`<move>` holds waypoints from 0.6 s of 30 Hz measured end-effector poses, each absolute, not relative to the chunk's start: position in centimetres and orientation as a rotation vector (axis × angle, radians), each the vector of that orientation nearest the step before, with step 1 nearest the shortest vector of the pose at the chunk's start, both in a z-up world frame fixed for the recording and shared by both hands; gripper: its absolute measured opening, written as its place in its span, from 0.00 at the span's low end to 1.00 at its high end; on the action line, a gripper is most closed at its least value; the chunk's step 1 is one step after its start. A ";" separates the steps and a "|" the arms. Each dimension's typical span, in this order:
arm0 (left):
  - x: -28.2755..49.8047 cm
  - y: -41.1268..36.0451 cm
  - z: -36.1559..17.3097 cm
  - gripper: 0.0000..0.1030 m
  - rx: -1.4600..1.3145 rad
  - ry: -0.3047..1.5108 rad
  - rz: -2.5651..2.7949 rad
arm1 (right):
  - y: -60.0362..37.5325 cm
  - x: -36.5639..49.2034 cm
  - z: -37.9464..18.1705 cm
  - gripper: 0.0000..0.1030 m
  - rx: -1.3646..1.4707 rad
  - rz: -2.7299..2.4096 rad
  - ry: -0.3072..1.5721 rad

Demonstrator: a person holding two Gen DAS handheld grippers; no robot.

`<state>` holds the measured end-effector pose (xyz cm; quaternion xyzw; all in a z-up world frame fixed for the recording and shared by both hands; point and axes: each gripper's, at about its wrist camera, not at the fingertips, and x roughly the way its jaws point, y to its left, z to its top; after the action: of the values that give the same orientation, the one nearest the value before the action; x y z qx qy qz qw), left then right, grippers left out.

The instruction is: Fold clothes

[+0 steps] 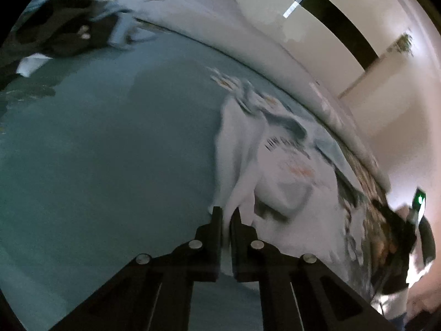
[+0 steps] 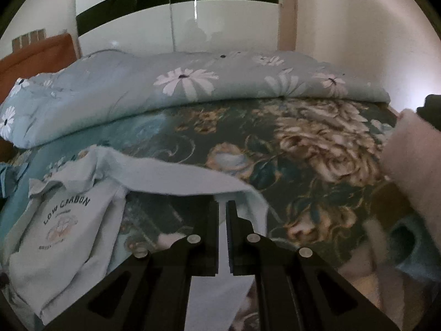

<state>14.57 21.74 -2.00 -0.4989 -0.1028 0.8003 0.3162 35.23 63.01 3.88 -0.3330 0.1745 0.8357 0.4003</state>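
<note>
We work over a bed (image 2: 317,149) spread with a dark green floral sheet; a rolled pale-blue daisy quilt (image 2: 193,85) lies along its far side, before a glossy white wardrobe (image 2: 220,24) with a black band. The pale T-shirt (image 2: 66,220), printed "LOW CARBON", lies rumpled on the bed. Our right gripper (image 2: 222,204) is clamped on its lifted hem; our left gripper (image 1: 226,212) pinches another edge of the same fabric. Dark clothes (image 1: 55,30) are heaped at the bed's far corner.
</note>
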 end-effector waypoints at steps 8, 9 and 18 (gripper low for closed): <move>7.6 15.5 -0.5 0.05 -1.297 -0.283 2.381 | 62.2 33.9 3.5 0.05 -0.882 2.143 0.442; 6.7 15.0 -0.4 0.05 -1.296 -0.280 2.401 | 62.0 33.8 3.4 0.05 -0.890 2.143 0.440; -0.4 15.3 -1.3 0.05 -1.297 -0.114 2.509 | 61.2 33.2 2.7 0.05 -0.948 2.123 0.424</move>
<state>-0.43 15.25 -1.29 -0.4530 -0.0399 0.8767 0.1567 33.25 61.21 2.66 -0.3710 0.1659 0.8311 0.3796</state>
